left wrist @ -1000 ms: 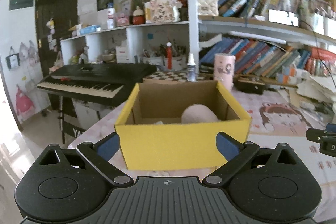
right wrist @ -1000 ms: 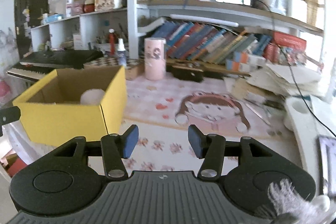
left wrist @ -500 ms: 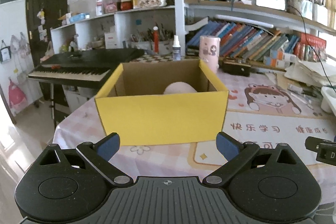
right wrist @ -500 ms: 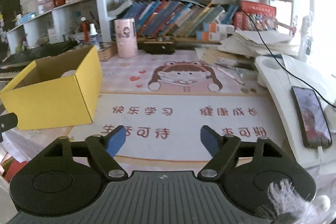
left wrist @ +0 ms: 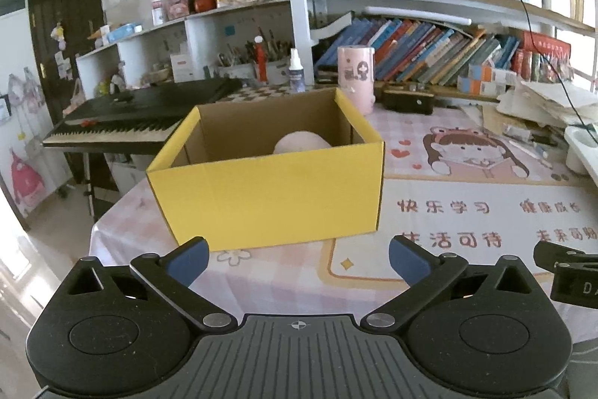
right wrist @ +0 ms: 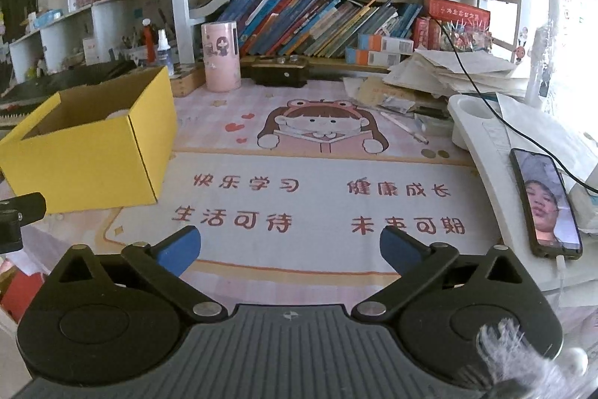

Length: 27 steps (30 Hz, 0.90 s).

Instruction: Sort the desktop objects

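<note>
Left gripper (left wrist: 297, 258): blue-padded fingers (left wrist: 187, 258) spread wide, nothing between them; held above the desk's front edge, facing the yellow cardboard box (left wrist: 269, 197).

Right gripper (right wrist: 289, 247): fingers (right wrist: 179, 249) likewise spread wide and empty, held over the front of the printed desk mat (right wrist: 317, 197).

Yellow cardboard box: open-topped, standing on the desk near its front left corner, partly on the mat's left edge. Contents: one pale pink rounded object (left wrist: 301, 144), resting against the far wall of the box; its nature cannot be told.

Items judged still unsorted: a pen (right wrist: 405, 128) and small coins (right wrist: 433, 154) towards the mat's right edge; a smartphone (right wrist: 545, 204), screen lit, cable attached, on a white side tray (right wrist: 486, 152) at the desk's right edge.

Risks, as judgement: the box sits close to the desk's left edge, so a push from either gripper could slide it off. Coins lie flat and would be hard for broad pads to pinch. The phone's cable could snag if lifted.

Surface: pink checked cloth under a cartoon mat with a girl figure and red Chinese characters.

Room: a pink cylindrical container (right wrist: 220, 57) and a black case (right wrist: 278, 71) at the desk's back edge; leaning books (right wrist: 317, 25) on shelving behind; loose papers (right wrist: 448, 70) at back right; an electronic keyboard (left wrist: 138, 118) beyond the left edge.
</note>
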Tool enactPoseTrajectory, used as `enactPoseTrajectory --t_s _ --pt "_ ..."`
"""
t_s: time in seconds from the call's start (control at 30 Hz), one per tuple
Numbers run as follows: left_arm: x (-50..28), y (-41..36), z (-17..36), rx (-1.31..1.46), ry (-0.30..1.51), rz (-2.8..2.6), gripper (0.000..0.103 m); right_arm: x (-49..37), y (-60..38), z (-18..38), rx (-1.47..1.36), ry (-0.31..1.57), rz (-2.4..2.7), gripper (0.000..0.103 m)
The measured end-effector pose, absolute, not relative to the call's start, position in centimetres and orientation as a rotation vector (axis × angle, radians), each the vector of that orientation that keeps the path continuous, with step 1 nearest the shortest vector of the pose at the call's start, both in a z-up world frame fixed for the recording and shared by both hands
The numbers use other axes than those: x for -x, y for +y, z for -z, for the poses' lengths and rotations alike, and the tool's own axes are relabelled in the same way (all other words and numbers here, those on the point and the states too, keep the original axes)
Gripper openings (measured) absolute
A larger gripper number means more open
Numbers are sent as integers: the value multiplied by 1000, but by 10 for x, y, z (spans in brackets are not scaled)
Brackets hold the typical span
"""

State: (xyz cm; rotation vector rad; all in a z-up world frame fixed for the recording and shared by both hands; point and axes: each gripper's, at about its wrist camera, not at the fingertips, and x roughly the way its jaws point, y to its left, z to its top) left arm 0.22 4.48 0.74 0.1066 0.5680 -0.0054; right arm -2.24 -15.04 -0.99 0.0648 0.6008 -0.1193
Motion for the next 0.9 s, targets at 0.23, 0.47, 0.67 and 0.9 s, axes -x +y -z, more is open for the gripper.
enactPoseTrajectory --t_s 0.23,0.47,0.67,0.9 --pt "1 42 -5 -109 589 28 103 24 -150 11 -64 612 118 103" --pt "1 39 -2 -109 609 37 103 26 -152 11 -70 616 120 103" --pt "2 38 -1 -111 623 45 103 27 -153 10 -73 616 120 103" --pt "3 36 1 -108 634 52 103 30 -154 10 -78 618 124 103"
